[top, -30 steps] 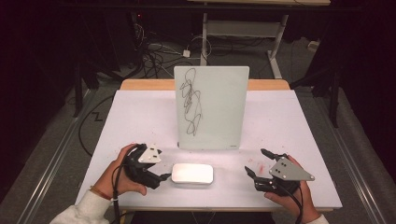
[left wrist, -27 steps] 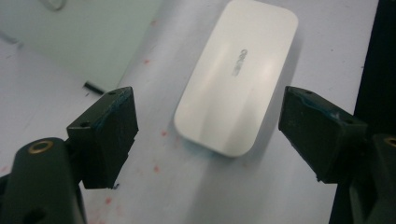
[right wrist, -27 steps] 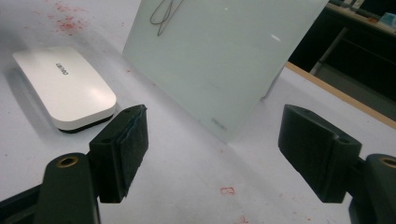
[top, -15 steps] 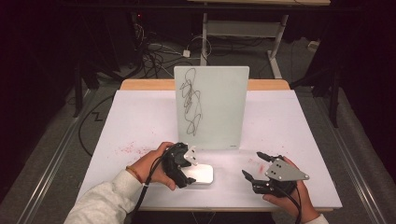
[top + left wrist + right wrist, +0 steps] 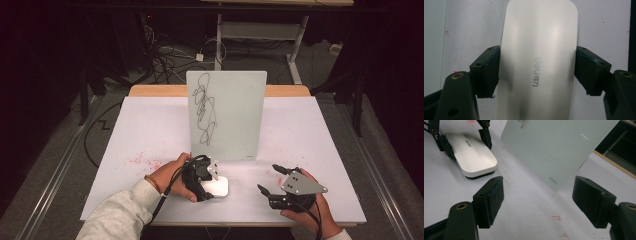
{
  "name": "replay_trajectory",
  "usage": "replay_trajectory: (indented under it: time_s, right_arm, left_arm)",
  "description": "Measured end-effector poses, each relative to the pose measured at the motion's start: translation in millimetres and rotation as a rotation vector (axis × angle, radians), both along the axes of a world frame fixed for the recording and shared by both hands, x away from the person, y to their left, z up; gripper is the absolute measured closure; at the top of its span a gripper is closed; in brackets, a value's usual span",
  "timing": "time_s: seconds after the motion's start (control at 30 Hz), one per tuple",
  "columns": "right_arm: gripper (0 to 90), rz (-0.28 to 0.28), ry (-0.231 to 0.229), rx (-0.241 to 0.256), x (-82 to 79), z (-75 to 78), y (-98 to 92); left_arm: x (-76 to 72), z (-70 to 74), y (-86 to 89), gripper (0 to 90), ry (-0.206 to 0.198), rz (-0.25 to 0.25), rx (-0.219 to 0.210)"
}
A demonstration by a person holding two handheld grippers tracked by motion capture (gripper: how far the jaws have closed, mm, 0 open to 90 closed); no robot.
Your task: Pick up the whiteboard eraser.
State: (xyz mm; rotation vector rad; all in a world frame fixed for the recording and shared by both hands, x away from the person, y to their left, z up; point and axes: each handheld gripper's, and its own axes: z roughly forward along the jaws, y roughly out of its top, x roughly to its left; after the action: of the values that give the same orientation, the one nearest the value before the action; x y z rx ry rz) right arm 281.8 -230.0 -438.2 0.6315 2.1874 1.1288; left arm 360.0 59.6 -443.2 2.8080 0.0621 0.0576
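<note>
On the white table there are two grippers, one eraser and one board. Nearest, in front of the board and to its right side, the right gripper rests in the person's hand with its jaws wide apart and nothing between them. In front of the board's lower left part lies the white eraser, a smooth oblong block with rounded corners, a dark base and small grey print on top. The left gripper has its two jaws against both long sides of the eraser, so it grips it. Behind the eraser the white board stands upright, a flat glossy rectangle with one black scribble on it. Some red marks stain the table left of the eraser. Behind the board, dark cables lie on the floor.
</note>
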Motion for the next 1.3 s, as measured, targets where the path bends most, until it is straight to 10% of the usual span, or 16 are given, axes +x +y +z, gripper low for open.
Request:
replay_trajectory:
  time_s: [0.43, 1.3]
  right_arm:
    - [26.2, 0.002, -0.008, 0.0, -0.6, 1.6, -0.7]
    - [26.4, -0.061, -0.028, 0.031, 8.4, 3.8, -10.3]
  left_arm:
    - [-3.1, -0.4, 9.1, 29.2, -0.067, 0.035, -0.029]
    - [-20.9, 20.9, 74.3, 29.4, -0.304, 0.35, -0.333]
